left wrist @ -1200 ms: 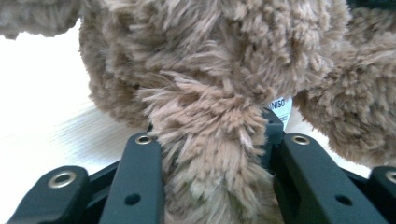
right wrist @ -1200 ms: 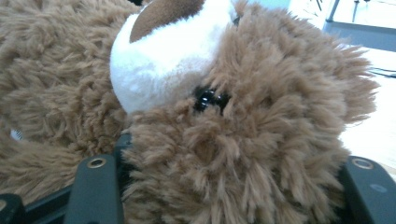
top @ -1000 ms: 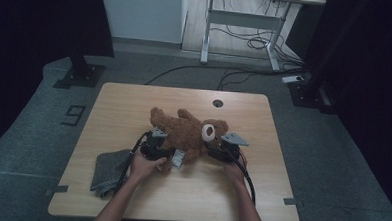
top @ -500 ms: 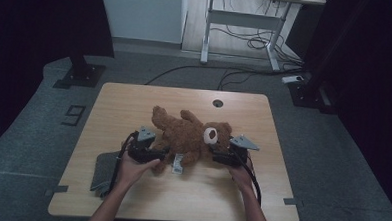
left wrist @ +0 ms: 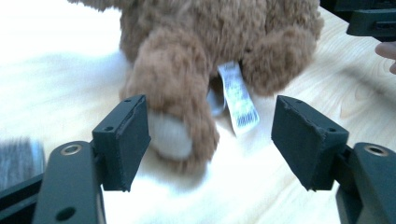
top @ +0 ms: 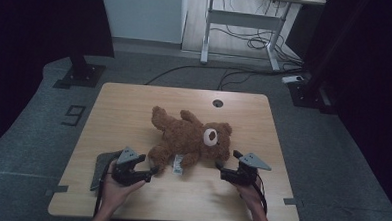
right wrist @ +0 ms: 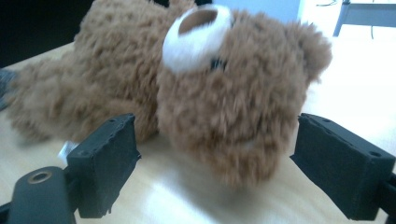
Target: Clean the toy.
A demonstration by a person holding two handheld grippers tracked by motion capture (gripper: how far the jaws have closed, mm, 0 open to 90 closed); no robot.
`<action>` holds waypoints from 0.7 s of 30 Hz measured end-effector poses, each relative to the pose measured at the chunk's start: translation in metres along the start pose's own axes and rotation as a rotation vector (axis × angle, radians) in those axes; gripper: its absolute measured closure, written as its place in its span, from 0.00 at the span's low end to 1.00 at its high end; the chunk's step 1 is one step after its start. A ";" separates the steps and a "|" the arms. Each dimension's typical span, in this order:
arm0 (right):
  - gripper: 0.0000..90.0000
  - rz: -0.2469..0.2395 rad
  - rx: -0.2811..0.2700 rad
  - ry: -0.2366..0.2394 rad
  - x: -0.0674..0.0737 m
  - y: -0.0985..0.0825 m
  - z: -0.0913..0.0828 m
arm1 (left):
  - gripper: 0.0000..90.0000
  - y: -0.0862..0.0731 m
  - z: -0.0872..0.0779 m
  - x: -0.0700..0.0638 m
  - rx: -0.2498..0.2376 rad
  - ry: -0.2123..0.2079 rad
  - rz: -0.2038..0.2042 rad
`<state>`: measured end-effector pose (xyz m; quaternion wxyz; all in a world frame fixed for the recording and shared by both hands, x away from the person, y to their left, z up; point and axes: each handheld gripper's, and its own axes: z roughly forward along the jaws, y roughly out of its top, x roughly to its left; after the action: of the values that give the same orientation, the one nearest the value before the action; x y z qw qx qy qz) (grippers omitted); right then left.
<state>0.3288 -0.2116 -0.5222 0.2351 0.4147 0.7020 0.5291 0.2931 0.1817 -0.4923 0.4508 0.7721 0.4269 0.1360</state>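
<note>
A brown teddy bear (top: 193, 138) lies on its back in the middle of the wooden table (top: 134, 108), head to the right. My left gripper (top: 150, 172) is open at the bear's near leg. In the left gripper view the pale foot (left wrist: 170, 137) sits just ahead between the jaws of the left gripper (left wrist: 212, 135), close to the left pad. My right gripper (top: 226, 161) is open beside the bear's head (right wrist: 224, 93), which lies just beyond its pads (right wrist: 105, 163). Both pairs of jaws have just opened off the bear, then closed slightly; neither pair presses on it.
A grey cloth (top: 104, 166) lies under the left hand near the table's front left corner. The bear's white tag (top: 177, 165) rests on the wood. A round cable hole (top: 218, 103) is at the back edge. A desk frame and cables stand on the floor beyond.
Both grippers let go of the bear, opened wide, and drew back toward the near edge, left one to the left and right one to the right. The bear stays lying on the table.
</note>
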 end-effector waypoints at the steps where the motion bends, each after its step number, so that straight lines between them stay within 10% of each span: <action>1: 0.15 0.001 0.004 0.005 0.000 -0.003 -0.003 | 0.32 -0.006 -0.002 0.000 -0.005 -0.005 -0.008; 21: 0.17 0.005 0.124 -0.039 0.007 -0.049 -0.056 | 0.34 -0.045 -0.012 -0.014 0.020 -0.019 0.004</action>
<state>0.2661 -0.2413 -0.5493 0.2210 0.4404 0.7277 0.4771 0.2532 0.1882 -0.5199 0.4466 0.7788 0.4223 0.1253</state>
